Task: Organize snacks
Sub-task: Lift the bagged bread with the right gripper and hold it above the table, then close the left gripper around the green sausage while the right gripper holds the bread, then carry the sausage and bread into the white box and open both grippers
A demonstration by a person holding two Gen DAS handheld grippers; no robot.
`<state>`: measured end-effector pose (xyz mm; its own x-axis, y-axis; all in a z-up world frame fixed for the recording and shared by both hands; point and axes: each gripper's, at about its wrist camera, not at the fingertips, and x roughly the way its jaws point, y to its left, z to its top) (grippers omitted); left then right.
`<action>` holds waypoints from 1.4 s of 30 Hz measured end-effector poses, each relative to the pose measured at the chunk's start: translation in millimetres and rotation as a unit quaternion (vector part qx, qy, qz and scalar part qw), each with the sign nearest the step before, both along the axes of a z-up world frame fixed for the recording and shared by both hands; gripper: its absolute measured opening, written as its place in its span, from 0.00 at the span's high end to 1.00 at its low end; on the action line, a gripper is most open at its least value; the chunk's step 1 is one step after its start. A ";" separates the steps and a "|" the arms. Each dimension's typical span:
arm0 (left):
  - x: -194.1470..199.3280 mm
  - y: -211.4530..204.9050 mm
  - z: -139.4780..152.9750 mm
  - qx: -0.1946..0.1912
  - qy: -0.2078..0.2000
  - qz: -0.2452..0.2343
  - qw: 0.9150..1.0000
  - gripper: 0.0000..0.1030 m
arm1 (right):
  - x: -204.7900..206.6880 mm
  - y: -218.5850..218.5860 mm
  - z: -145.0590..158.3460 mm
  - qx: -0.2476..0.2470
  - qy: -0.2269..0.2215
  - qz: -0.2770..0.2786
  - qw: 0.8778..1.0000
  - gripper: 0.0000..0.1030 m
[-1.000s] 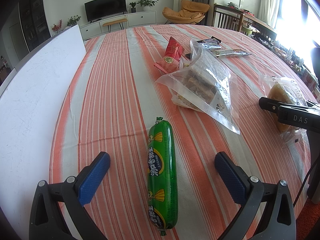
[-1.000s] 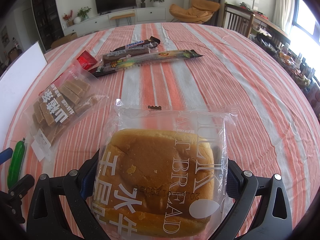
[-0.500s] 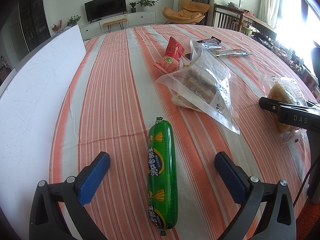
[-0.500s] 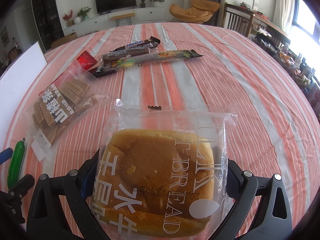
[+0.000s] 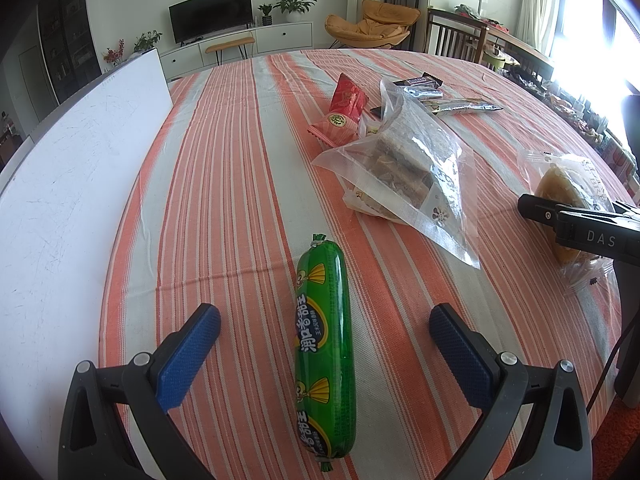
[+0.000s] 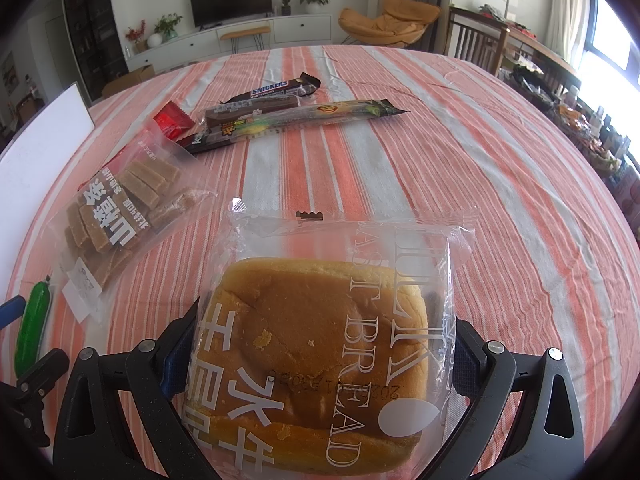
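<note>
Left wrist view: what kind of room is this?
Likely a home living-dining room: a TV on a low white cabinet, an orange lounge chair, and a striped tablecloth covered table with snacks.

Orange-and-white stripes cover the table (image 5: 224, 184). The sausage (image 5: 325, 344) is bright green with yellow marks. The bread (image 6: 320, 352) is golden brown in clear wrap with white lettering. A red packet (image 5: 344, 110) lies beyond.
</note>
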<state>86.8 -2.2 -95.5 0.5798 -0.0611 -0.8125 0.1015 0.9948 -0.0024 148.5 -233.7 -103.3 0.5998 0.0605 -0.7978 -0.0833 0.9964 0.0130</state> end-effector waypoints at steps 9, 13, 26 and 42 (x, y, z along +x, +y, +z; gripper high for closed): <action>-0.8 0.6 -0.1 -0.001 0.000 0.000 1.000 0.00 | -0.3 0.0 -0.1 0.000 0.000 0.000 1.000 0.02; 3.2 2.5 2.7 -0.004 0.034 -0.015 0.999 0.00 | -0.3 0.1 -0.1 0.000 0.000 0.000 1.000 0.02; -3.7 33.3 17.4 -0.061 0.034 -0.016 0.997 0.78 | -1.5 -0.3 -0.3 0.002 0.001 -0.008 1.000 0.02; -80.4 71.4 130.4 -0.251 -0.054 -0.032 0.966 0.78 | -39.8 13.3 98.9 0.138 0.041 0.047 0.988 0.29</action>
